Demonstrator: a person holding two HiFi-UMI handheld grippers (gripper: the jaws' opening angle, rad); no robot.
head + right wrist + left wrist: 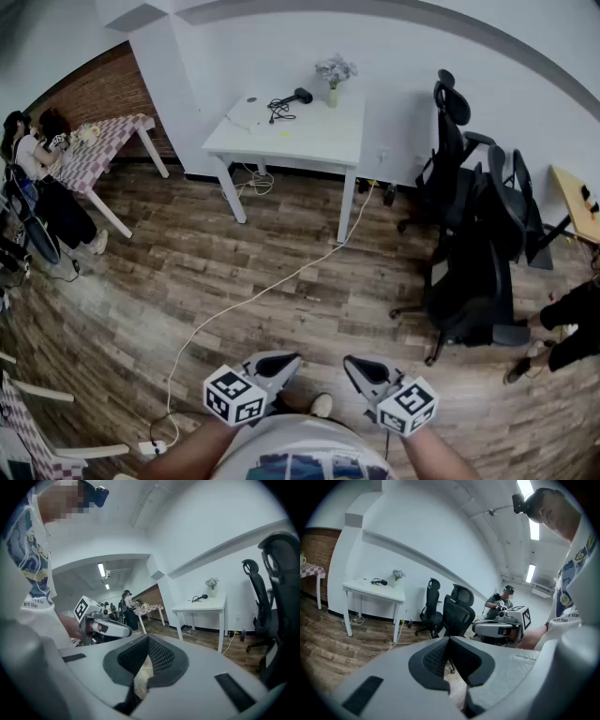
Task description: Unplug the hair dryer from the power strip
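In the head view, the left gripper point(289, 360) and the right gripper point(352, 364) are held side by side at the bottom centre of the frame, close to the person's body and apart from each other. In the left gripper view, the jaws of the left gripper point(449, 641) are pressed together with nothing between them. The jaws of the right gripper point(147, 638) are likewise closed tight and empty in the right gripper view.

The hair dryer point(302, 95) lies on the white table point(319, 141) at the upper centre of the head view, well apart from both grippers. Its black cord point(279, 107) is bunched just left of it, and a vase of flowers point(335, 75) stands just right of it. The power strip cannot be made out from here.

A white cable point(272, 286) is laid across the wooden floor point(375, 281) from near the table's right front leg toward the lower left of the frame. Black office chairs point(473, 244) are grouped at the right. A checked table point(108, 141) is seen at the upper left, with a person point(42, 169) beside it.
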